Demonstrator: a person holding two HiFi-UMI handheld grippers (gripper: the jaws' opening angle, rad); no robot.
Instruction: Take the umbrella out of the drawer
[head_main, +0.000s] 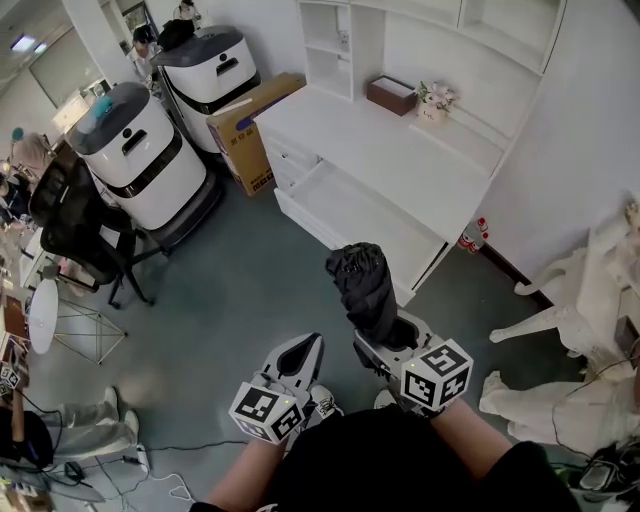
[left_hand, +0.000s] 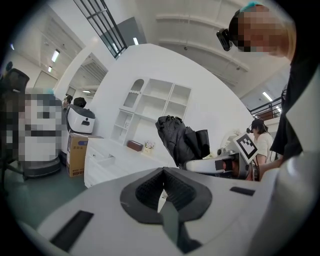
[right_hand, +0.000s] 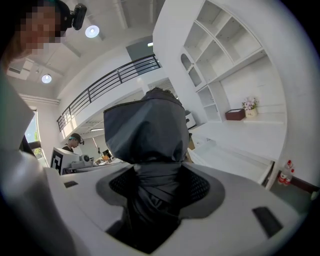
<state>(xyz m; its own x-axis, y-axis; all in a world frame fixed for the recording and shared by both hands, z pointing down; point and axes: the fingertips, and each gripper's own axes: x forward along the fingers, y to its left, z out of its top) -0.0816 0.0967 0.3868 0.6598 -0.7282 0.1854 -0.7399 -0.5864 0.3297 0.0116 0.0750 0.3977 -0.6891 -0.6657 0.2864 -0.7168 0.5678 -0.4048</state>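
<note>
**Task object.** The umbrella (head_main: 365, 288) is folded, black, and outside the drawer (head_main: 372, 218). It stands roughly upright over the floor (head_main: 250, 290) in front of the drawer. In the head view its top overlaps the drawer's front edge.

**Edges and clearance.** The drawer is pulled out from the white desk (head_main: 400, 145), and its long front edge faces the person. Left of the umbrella, bare floor runs as far as the black office chair (head_main: 75, 225). To the right, a white chair (head_main: 565, 300) stands near the wall, well apart from the umbrella.

**Surroundings.** A brown box (head_main: 390, 95) and a small flower pot (head_main: 436, 100) sit at the back of the desk. A cardboard box (head_main: 245, 130) stands against the desk's left end. Two white machines (head_main: 150, 150) stand beyond it. A bottle (head_main: 472, 236) stands on the floor by the wall.

**Grippers.** The right gripper (head_main: 386, 338) has its jaws clamped on the umbrella's lower, strapped section, and the fabric fills the space between the pads (right_hand: 200, 187). The left gripper (head_main: 306, 348) is beside it, not touching the umbrella. Its jaws are pressed together with nothing between them.
</note>
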